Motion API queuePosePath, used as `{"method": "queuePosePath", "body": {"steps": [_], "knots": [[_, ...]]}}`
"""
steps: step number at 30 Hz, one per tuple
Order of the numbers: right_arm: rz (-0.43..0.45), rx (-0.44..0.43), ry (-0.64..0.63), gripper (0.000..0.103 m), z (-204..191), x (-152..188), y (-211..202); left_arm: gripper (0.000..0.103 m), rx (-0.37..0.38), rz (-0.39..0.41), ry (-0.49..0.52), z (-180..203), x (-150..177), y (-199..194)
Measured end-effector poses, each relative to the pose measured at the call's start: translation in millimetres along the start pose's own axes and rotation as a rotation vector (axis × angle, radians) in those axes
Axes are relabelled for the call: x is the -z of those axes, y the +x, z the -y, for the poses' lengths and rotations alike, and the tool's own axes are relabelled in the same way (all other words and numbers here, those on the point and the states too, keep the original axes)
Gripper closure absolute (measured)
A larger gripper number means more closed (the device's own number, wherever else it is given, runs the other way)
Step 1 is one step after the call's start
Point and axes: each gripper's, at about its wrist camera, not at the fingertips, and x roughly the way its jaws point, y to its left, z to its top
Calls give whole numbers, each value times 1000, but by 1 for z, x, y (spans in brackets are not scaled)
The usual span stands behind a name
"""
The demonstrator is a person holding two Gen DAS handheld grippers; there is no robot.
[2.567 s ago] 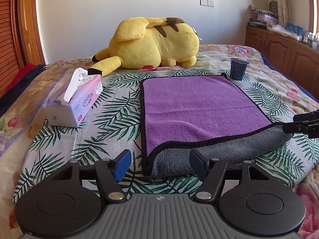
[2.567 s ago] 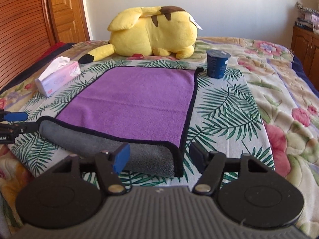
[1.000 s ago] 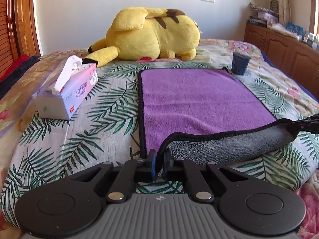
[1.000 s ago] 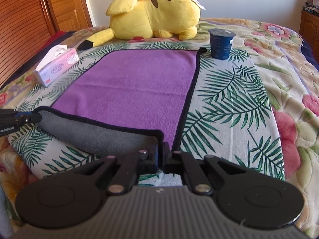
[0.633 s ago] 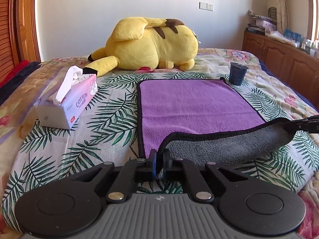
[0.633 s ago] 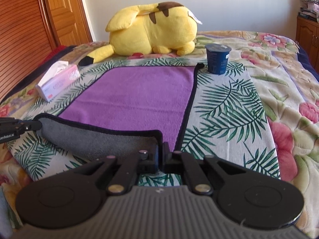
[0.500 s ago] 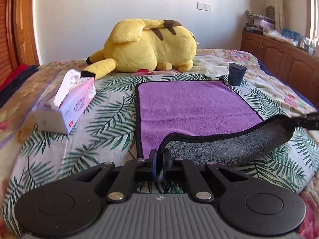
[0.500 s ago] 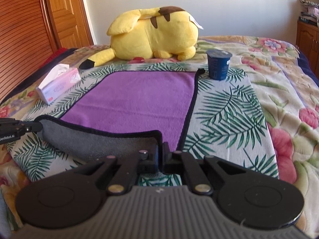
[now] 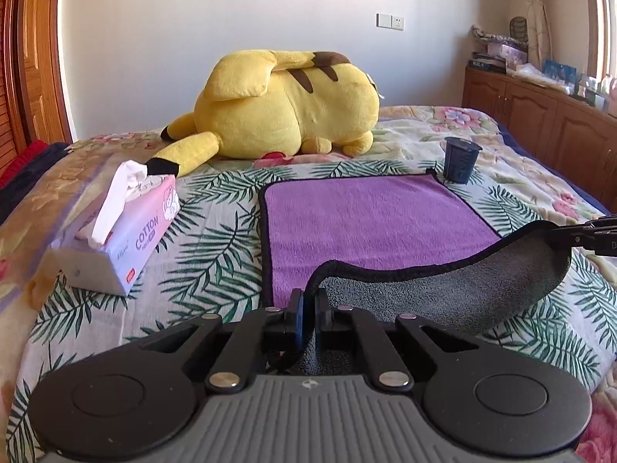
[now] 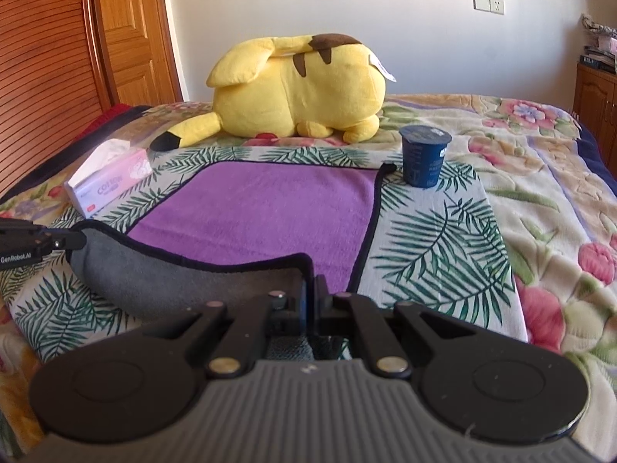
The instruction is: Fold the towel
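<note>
A purple towel with a grey underside and black trim lies on the bed; it also shows in the right wrist view. My left gripper is shut on the towel's near left corner. My right gripper is shut on the near right corner. Both corners are lifted, so the near edge curls up and shows its grey underside. The right gripper's tip shows at the right edge of the left wrist view, and the left gripper's tip at the left edge of the right wrist view.
A yellow plush toy lies beyond the towel's far edge. A dark blue cup stands at the far right corner. A pink tissue box sits left of the towel. Wooden cabinets stand to the right.
Both grippers closed on the near towel corners, then lifted them. The near edge has risen and curled further over the purple side.
</note>
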Motion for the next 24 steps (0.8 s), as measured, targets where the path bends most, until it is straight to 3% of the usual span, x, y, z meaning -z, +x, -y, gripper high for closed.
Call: {"method": "queuePosePath", "body": {"steps": [12,24], "knots": [[18,4,-35,99,1,-7,7,103,-2,3,-19,-4,-9,4],[26,9,-89,99,-1,-24,20,103,-5,15,40,-3,-33,24]]}}
